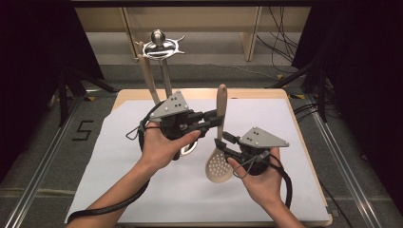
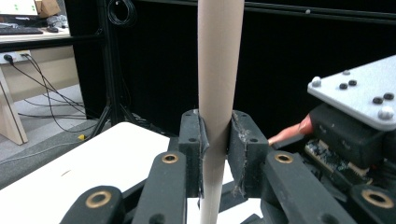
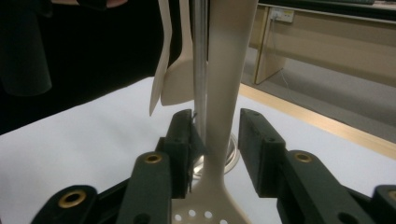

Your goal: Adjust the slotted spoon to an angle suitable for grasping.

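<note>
I held the beige slotted spoon (image 1: 219,142) upright over the white table (image 1: 119,166), its holed bowl low and its handle pointing up. My left gripper (image 1: 215,119) was squeezed tight on the handle; in the left gripper view the handle (image 2: 215,93) sat pinched between both jaws. My right gripper (image 1: 223,142) was lower, near the neck of the spoon (image 3: 224,116), and its jaws stood apart with a gap on one side, so it was not holding anything. Behind stood the metal rack (image 1: 159,47) with other utensils (image 3: 173,70) hanging. To do this well, I thought I should keep the left grip firm and the spoon straight, and lift it slowly toward a free hook without bumping the hanging ones.
</note>
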Tool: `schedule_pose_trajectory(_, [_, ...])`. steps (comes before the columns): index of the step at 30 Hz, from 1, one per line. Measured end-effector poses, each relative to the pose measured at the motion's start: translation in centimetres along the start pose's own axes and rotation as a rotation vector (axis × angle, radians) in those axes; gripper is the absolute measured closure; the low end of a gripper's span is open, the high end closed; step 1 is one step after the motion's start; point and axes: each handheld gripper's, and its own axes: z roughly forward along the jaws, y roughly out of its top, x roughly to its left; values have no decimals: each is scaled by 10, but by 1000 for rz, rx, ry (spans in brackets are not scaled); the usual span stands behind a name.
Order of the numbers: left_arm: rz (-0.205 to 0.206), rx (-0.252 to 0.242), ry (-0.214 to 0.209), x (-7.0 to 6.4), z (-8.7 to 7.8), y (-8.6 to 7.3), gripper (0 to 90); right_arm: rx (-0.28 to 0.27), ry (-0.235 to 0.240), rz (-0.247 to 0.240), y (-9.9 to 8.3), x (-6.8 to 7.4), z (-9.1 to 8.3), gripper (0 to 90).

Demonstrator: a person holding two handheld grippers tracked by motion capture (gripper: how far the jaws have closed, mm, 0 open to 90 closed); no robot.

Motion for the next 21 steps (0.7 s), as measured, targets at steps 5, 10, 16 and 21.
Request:
schedule_pose_trajectory(5, [3,5,-11,1,-1,0,752,-3,-5,-18,5,-3,-3,632])
schedule_pose_trajectory(10, [-2,10,-22,2,-2,-2,752,1,-10,-26,7,-4,-1,661])
schedule_pose_trajectory(16, [-4,10,-23,2,-3,-3,752,26,13,-6,8,-2,1,731])
schedule_pose_trajectory(21, [-5,5,-24,3,-4,-2,752,27,-4,-24,11,0,1,782])
